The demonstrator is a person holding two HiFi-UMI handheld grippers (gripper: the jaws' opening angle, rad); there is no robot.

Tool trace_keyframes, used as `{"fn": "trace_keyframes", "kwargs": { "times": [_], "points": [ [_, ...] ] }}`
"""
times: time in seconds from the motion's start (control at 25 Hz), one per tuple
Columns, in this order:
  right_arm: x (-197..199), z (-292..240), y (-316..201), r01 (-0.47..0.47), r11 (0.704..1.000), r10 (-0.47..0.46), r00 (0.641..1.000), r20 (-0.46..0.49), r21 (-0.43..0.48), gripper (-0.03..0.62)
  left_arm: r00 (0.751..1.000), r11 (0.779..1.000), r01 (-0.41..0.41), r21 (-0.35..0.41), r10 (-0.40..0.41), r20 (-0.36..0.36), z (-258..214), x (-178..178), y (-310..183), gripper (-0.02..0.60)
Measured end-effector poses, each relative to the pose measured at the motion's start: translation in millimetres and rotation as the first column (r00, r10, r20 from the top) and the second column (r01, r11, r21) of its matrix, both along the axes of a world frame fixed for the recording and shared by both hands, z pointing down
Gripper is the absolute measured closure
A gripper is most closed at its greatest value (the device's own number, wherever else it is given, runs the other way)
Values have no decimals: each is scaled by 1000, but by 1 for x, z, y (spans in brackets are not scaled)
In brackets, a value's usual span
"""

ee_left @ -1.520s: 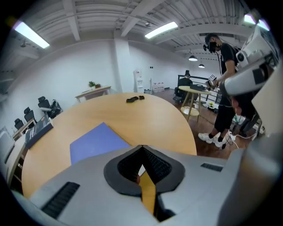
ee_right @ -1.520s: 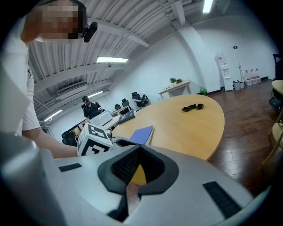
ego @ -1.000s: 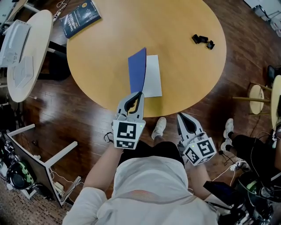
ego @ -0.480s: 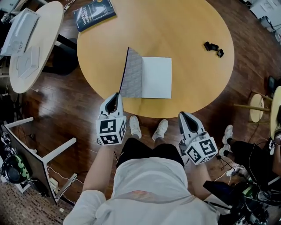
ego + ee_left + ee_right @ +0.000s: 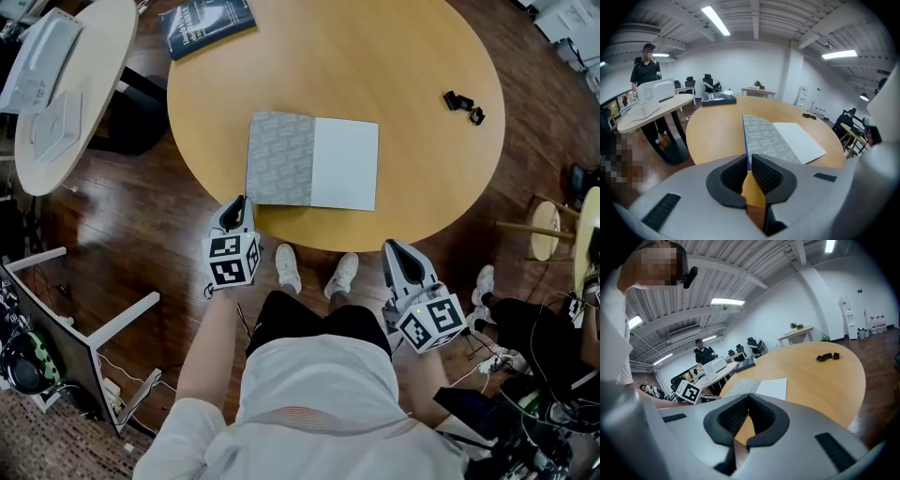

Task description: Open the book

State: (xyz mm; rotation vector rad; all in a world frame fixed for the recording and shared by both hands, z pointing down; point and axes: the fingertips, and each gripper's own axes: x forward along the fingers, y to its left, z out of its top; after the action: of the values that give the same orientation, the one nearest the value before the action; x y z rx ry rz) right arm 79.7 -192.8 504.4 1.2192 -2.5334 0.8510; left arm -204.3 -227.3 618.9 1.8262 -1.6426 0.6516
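The book (image 5: 314, 161) lies open near the front edge of the round wooden table (image 5: 394, 47). Its grey patterned inside cover (image 5: 281, 157) is on the left and a white page (image 5: 345, 165) on the right. My left gripper (image 5: 237, 203) is at the cover's near left corner. In the left gripper view the cover's blue edge (image 5: 746, 140) runs into the narrow slit between the jaws of this gripper (image 5: 748, 161), which is shut on it. My right gripper (image 5: 393, 249) hangs below the table edge, off the book, shut and empty (image 5: 749, 399).
A dark second book (image 5: 206, 23) lies at the table's far left rim. Small black objects (image 5: 464, 103) sit at the far right. A white side table (image 5: 56, 103) stands to the left, a stool (image 5: 548, 206) to the right. A person (image 5: 646, 70) stands in the background.
The left gripper has swung the cover from upright down to the left until the book lies nearly flat and open. The right gripper has stayed in place.
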Motion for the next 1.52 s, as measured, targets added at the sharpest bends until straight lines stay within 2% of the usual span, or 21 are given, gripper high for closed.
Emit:
{"fn": "trace_keyframes", "kwargs": {
  "times": [0.16,0.24,0.36,0.44,0.6,0.76,0.84,1.0,1.24,1.36,1.52],
  "points": [
    [-2,1,1,0,1000,0,1000,-4,2,592,1000,998,-9,-65,8,-2,21,-4,9,540],
    [-4,0,1,-2,1000,2,1000,-4,4,592,1000,998,12,-67,-14,-17,19,-10,13,540],
    [-5,-3,2,-3,1000,3,1000,-4,9,592,997,999,31,-14,-32,-69,-2,-13,19,540],
    [-6,-3,3,-2,1000,2,1000,-6,12,592,994,999,11,35,-7,-109,-21,-7,20,541],
    [-11,-8,6,4,1000,-4,1000,-1,27,592,988,988,-43,151,65,-140,-68,9,13,541],
    [-16,-23,10,10,998,-10,1000,7,63,591,978,956,-93,277,139,-153,-127,30,8,548],
    [-17,-33,11,15,996,-15,1000,8,86,592,970,938,-114,326,177,-169,-156,43,10,571],
    [-19,-59,14,14,990,-17,1000,20,137,592,948,891,-171,420,264,-175,-211,71,22,571],
    [-16,-105,7,10,966,-17,999,28,257,592,923,827,-201,526,339,-181,-278,97,31,571],
    [-9,-134,2,-4,947,-8,999,35,321,592,914,805,-197,560,358,-193,-304,104,29,571],
    [-4,-173,3,-14,921,-7,999,53,390,591,915,767,-216,604,375,-149,-333,109,34,571]
  ]
}}
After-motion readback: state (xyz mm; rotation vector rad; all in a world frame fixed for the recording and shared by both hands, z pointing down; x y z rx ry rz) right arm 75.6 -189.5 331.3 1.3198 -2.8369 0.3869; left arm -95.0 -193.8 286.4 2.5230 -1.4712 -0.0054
